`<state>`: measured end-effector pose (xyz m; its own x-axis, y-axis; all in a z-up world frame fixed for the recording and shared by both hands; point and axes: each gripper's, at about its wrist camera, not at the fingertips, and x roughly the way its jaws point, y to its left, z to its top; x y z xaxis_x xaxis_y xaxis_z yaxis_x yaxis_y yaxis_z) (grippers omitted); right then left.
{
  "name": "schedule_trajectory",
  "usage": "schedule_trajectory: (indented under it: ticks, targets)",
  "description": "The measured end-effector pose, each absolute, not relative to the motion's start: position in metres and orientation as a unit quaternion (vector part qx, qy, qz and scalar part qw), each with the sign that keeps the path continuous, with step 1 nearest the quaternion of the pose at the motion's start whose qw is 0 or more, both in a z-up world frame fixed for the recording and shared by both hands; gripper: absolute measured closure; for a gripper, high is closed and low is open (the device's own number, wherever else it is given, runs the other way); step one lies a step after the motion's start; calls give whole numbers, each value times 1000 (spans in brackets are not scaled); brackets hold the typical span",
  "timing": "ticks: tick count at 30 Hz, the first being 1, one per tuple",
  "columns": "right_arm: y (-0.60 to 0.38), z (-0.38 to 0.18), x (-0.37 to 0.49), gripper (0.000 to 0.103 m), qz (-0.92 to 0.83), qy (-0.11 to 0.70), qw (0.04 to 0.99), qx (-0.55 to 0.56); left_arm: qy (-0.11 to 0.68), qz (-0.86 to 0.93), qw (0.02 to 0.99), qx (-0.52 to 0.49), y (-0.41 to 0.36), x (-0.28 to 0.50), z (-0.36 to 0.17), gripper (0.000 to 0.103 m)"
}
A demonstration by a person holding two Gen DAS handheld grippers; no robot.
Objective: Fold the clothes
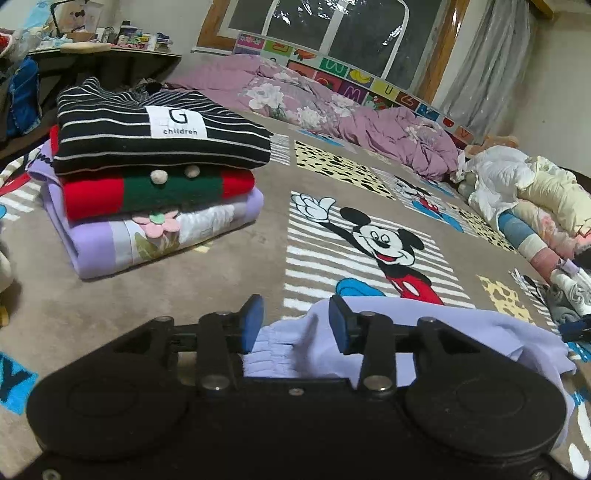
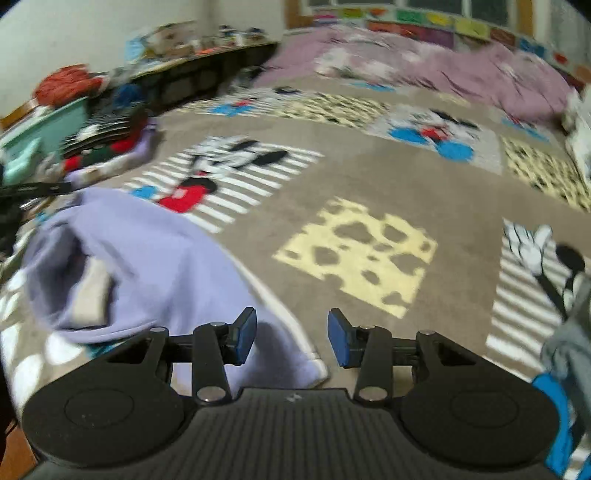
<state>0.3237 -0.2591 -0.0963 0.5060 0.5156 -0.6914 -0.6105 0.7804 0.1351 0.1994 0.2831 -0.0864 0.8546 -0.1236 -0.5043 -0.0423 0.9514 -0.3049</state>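
A grey-brown carpet (image 1: 258, 254) printed with cartoon mice, striped panels and yellow spotted squares covers the floor. On it, at the left of the left wrist view, stands a stack of 3 folded clothes: a black striped top (image 1: 155, 136) uppermost, a red and green sweater (image 1: 155, 192) under it, a lilac piece with a flower (image 1: 147, 236) at the bottom. A rumpled pink floral quilt (image 1: 332, 110) lies along the far edge below a window (image 1: 332, 26), and a cluttered table (image 1: 110, 55) stands in the left corner. More loose clothes (image 1: 517, 199) are heaped at the right.

The lilac garment (image 1: 424, 325) lies spread on the carpet just in front of both tools. The left tongs (image 1: 295, 325) stand spread, with the garment's ribbed edge between the blue pads but not pinched. The right tongs (image 2: 291, 338) are also spread, over the garment's near corner (image 2: 147, 266) and bare carpet; that view is blurred, so contact seems unlikely.
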Motion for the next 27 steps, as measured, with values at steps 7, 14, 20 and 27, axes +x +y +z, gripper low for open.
schedule_trajectory:
  ticks: [7,14,20,27]
  targets:
    - [-247,-145,334,57,348,409,843,-34,296,-37,945,-131,271,220,-100,62]
    - [-246,-138,326,82,387,413,824,-31,314,-47,944,-89,250,234,-105,102]
    - [-241,-106,301,88,394,351,847,-66,279,-41,959,-37,238,218,-86,103]
    - [-242,-61,266,89,402,301,858,-108,227,-46,973,7,226,171,-56,103]
